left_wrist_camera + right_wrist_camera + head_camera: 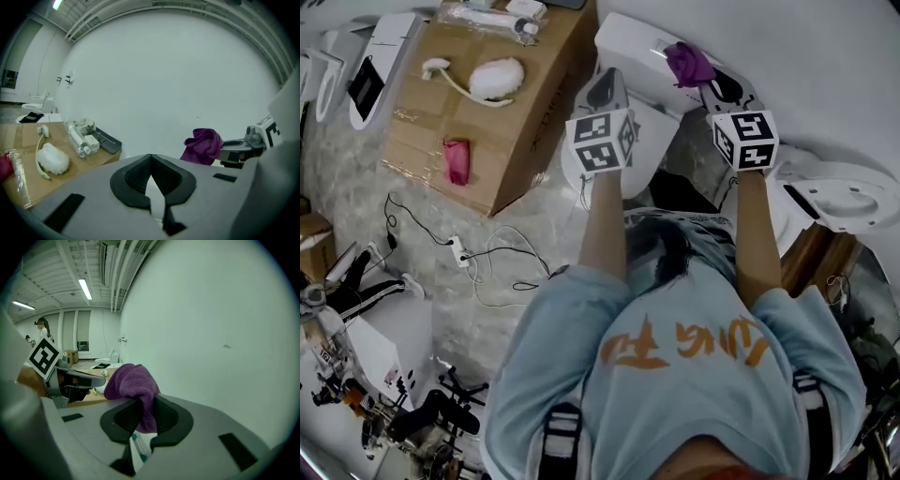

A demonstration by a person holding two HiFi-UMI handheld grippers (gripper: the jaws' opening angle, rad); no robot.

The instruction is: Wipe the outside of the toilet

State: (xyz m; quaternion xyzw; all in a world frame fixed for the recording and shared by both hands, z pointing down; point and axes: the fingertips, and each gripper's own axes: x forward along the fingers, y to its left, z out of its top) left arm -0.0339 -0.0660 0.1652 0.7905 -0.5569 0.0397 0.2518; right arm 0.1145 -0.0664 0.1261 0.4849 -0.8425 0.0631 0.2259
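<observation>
Right gripper [144, 401] fingers clamped on purple cloth [129, 380]; left gripper [150, 161] fingers together, empty.

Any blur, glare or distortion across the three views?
Head view: sharp, evenly lit, fisheye bending at the edges. Left gripper view: black vignette, wall flat and shadowless. Right gripper view: same vignette, ceiling lamp bright without flare, cloth in focus.

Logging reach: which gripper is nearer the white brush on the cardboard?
Left. The left gripper sits right of the brush; the right gripper, holding a purple cloth, is farther right.
</observation>
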